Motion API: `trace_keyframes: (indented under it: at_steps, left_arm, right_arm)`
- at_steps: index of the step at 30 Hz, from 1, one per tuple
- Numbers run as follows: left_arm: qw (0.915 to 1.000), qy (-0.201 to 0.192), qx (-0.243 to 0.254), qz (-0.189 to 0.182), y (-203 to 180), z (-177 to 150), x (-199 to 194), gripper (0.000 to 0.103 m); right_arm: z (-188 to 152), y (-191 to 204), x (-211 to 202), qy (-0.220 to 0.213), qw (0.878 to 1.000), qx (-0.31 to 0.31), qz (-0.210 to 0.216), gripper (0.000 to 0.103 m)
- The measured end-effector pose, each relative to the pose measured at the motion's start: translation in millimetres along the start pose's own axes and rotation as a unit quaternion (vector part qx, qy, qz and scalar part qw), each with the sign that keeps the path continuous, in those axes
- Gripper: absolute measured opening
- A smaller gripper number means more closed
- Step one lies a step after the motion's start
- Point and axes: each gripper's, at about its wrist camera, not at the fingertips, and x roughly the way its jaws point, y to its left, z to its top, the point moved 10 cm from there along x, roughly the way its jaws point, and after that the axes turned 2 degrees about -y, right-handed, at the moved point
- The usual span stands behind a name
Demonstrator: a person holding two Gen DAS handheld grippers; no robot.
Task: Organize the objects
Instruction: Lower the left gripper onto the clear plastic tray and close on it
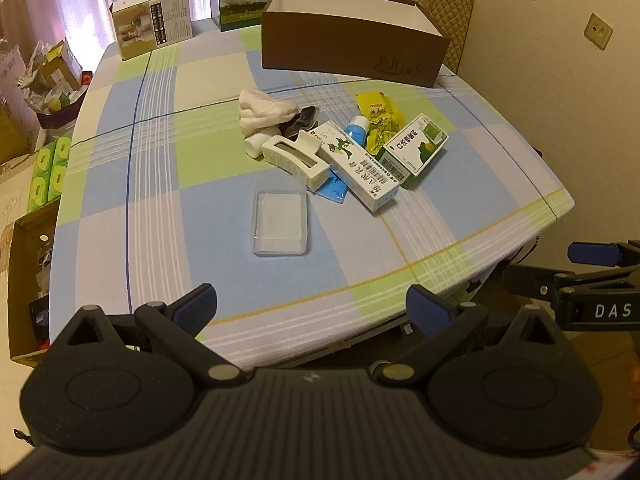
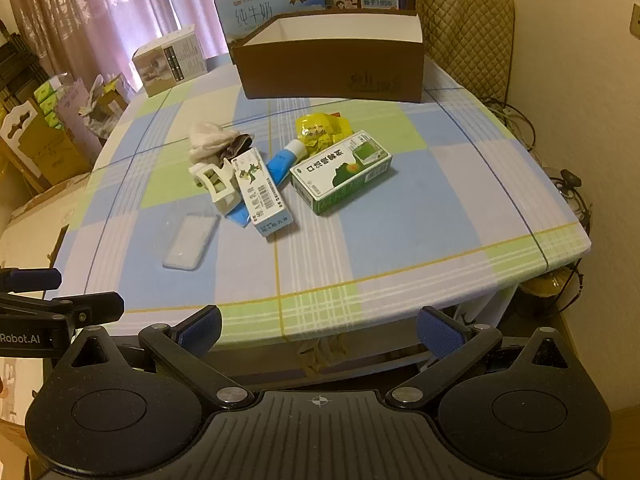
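Black and blue-padded, the left gripper (image 1: 312, 304) and the right gripper (image 2: 318, 330) fill the bottom of their frames, both with jaws spread wide and nothing between them, both short of the near edge of the bench (image 1: 460, 208), which wears a checked blue, green and lilac cloth.

Nothing appears sorted yet. Nearest on the cloth, just below the frame's centre in the left view, a clear plastic case (image 1: 280, 222) lies flat and alone. Just beyond it the heap begins: a white hair clip (image 1: 294, 158) resting against a long white carton (image 1: 362, 168), with a blue tube (image 1: 356, 130) running under them, its flat end poking out near the case. Right of these lies a green-and-white medicine box (image 1: 416, 146), touching a yellow packet (image 1: 378, 118) behind it. At the pile's far left sit a bundle of white cloth (image 1: 262, 110) and something small and dark I cannot identify.

Farther still, in the upper middle, the brown open box (image 1: 352, 46) stands, and as far as its visible inner walls show, it is empty; its floor is hidden. By my reading the whole job remains.
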Motion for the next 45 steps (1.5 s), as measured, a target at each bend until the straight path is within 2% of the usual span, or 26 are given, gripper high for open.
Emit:
trace_keyframes:
  at_steps: [16,30,40,45]
  left_arm:
    - [1.0000,0.006,-0.005,0.000,7.0,1.2,8.3,0.100]
    - [0.9999,0.014,-0.007,0.001,11.7,7.5,26.5,0.100]
    - [0.9997,0.020,-0.004,0.014,18.1,23.2,60.6,0.099]
    - [0.9994,0.026,0.001,0.024,21.7,30.5,83.0,0.094]
  right_arm:
    - [5.7,0.3,6.1,0.000,1.000,0.000,-0.002,0.101]
    - [14.0,-16.1,18.5,0.000,1.000,0.015,-0.006,0.101]
    - [27.4,-33.0,32.9,-0.002,0.999,0.032,0.001,0.101]
    - [38.2,-41.3,37.1,-0.012,0.999,0.039,-0.002,0.101]
